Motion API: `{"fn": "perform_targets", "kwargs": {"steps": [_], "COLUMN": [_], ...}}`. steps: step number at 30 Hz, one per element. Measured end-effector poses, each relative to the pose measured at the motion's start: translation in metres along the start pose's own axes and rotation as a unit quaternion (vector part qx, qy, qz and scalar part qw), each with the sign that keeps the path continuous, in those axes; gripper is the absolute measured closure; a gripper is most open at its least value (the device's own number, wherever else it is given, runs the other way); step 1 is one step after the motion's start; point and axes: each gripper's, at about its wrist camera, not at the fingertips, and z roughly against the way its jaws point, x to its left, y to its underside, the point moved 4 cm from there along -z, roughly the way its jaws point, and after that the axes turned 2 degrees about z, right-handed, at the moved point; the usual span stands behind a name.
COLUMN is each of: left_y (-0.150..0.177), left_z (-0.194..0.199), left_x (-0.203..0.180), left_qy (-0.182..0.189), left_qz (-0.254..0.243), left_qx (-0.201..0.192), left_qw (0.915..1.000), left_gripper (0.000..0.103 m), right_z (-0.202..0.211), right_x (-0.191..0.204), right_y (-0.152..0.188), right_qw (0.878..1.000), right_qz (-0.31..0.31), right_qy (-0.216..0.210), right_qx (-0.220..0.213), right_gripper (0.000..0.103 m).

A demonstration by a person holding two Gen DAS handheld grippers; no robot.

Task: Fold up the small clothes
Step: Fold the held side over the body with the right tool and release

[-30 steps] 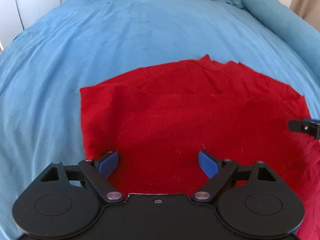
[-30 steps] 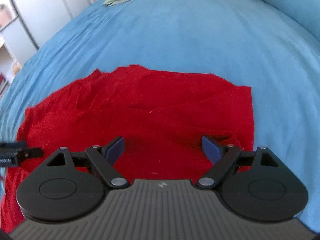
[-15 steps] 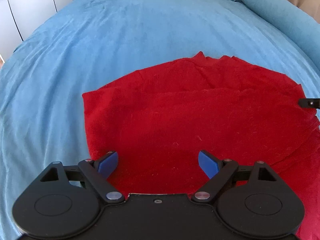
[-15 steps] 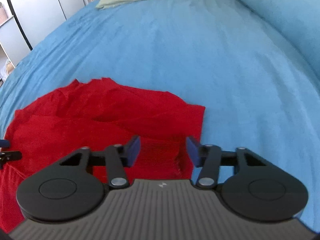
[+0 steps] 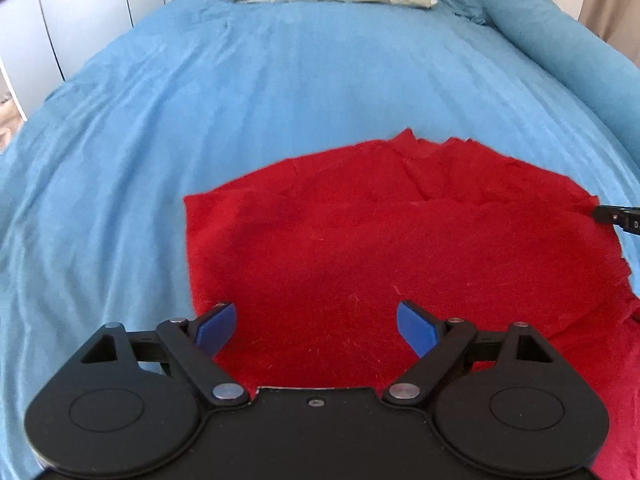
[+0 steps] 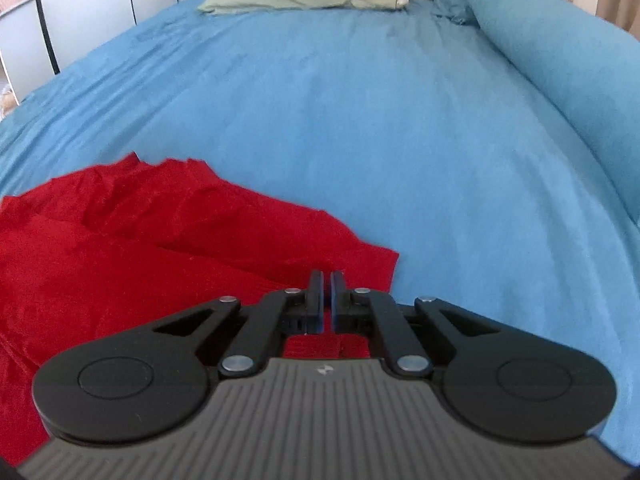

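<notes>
The red garment [image 5: 400, 264] lies mostly flat on the bed [image 5: 280, 100], barely folded; right tongs [image 6: 325, 284] pinch its corner, left tongs [image 5: 316, 326] gape wide, empty

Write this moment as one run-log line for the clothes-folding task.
task: fold small clothes | left hand-held gripper: open above red garment | right hand-held gripper: shut on red garment's corner | surface: blue bedcover

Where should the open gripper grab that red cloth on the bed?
Probably the red cloth's near left corner, just beside the left gripper. It lies flat on the blue bedcover, so come down from above onto that free edge, matching the right gripper shut near the opposite corner.
</notes>
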Motion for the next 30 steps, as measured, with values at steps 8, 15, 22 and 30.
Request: {"fn": "perform_targets", "kwargs": {"steps": [8,15,22,30], "left_y": [0.021,0.026,0.025,0.082], "left_z": [-0.007,-0.031,0.033,0.160], "left_x": [0.029,0.046,0.050,0.050], "left_qy": [-0.009,-0.012,-0.003,-0.017], "left_qz": [0.061,0.087,0.105,0.097], "left_qx": [0.037,0.045,-0.005,-0.010], "left_qw": [0.9974,0.9952,0.9944,0.9951], "left_gripper": [0.012,0.000,0.002,0.000], "right_z": [0.036,0.003,0.046,0.179], "right_x": [0.037,0.039,0.042,0.014], "right_y": [0.012,0.040,0.025,0.033], "right_qw": [0.998,0.997,0.995,0.993], "right_qz": [0.000,-0.043,-0.058,-0.061], "right_qy": [-0.057,-0.066,-0.076,-0.090], "right_qx": [-0.026,0.017,-0.001,-0.047], "right_gripper": [0.034,0.032,0.024,0.000]}}
